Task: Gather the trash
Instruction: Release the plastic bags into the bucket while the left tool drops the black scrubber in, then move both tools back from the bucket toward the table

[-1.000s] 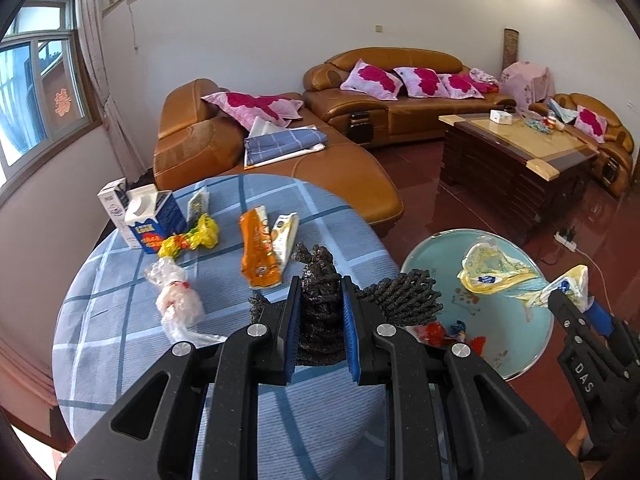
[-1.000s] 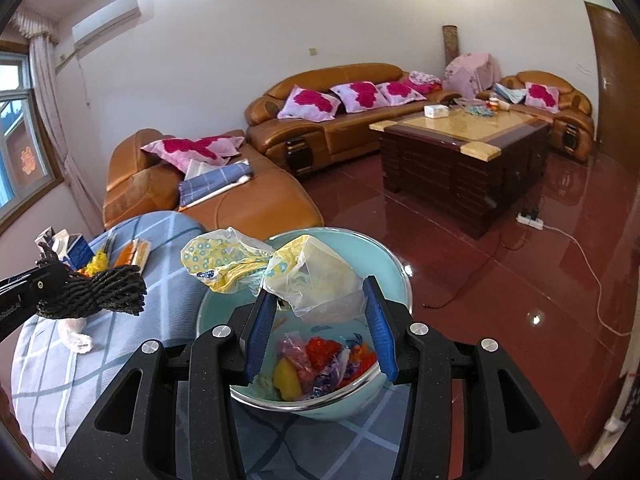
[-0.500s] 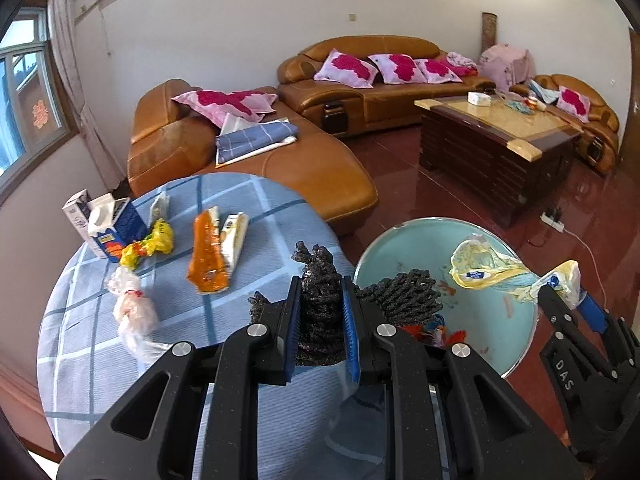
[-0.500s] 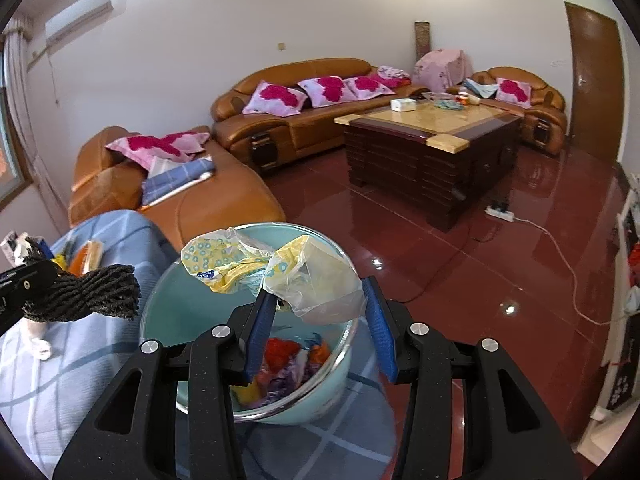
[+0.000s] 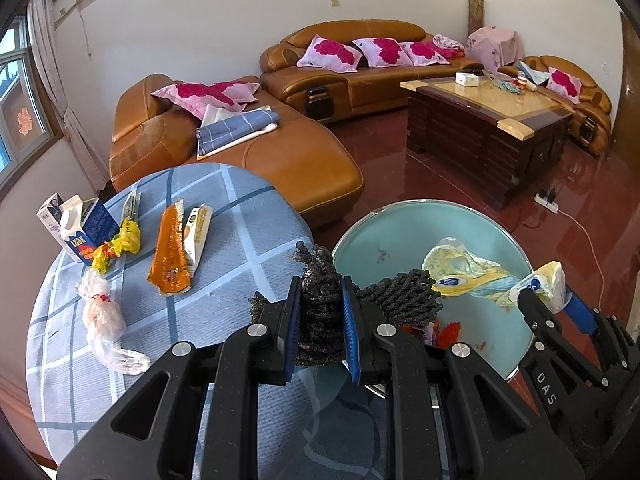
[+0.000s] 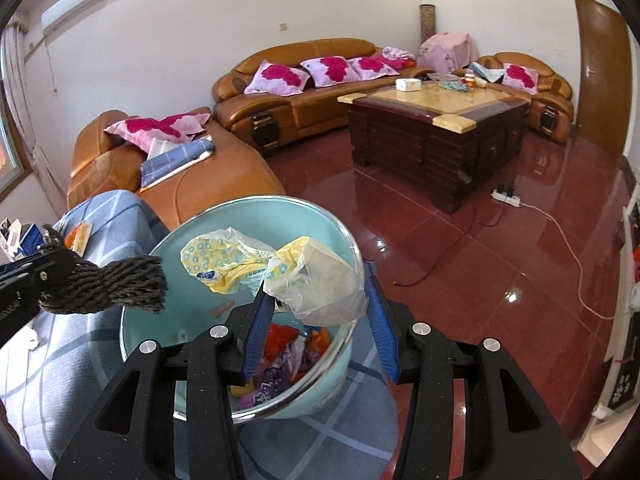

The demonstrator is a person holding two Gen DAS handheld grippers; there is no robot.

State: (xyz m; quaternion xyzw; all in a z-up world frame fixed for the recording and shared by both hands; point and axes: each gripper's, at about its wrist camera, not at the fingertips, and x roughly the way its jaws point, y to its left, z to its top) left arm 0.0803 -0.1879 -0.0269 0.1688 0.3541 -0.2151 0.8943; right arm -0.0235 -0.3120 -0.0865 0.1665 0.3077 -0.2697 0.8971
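Observation:
My left gripper (image 5: 320, 312) is shut on a dark grey knitted rag (image 5: 396, 296), whose loose end hangs over the rim of the teal bin (image 5: 400, 232). The rag also shows in the right wrist view (image 6: 116, 284). My right gripper (image 6: 320, 308) stands with its jaws spread over the bin (image 6: 168, 320), and a crumpled yellow-and-clear plastic bag (image 6: 316, 276) sits between them and drapes into the bin. The bin holds coloured wrappers (image 6: 280, 352). The right gripper shows in the left wrist view (image 5: 548, 296).
On the blue checked round table (image 5: 224, 280) lie an orange wrapper (image 5: 170, 256), a white-yellow packet (image 5: 198, 232), a knotted clear bag (image 5: 102, 320), a yellow wrapper (image 5: 116, 246) and a blue milk carton (image 5: 82, 226). Brown sofas and a dark coffee table (image 5: 480, 120) stand behind.
Both grippers have moved right toward the bin. The rag's end now hangs over the bin, and the plastic bag hangs lower inside it. The right jaws stand wider apart.

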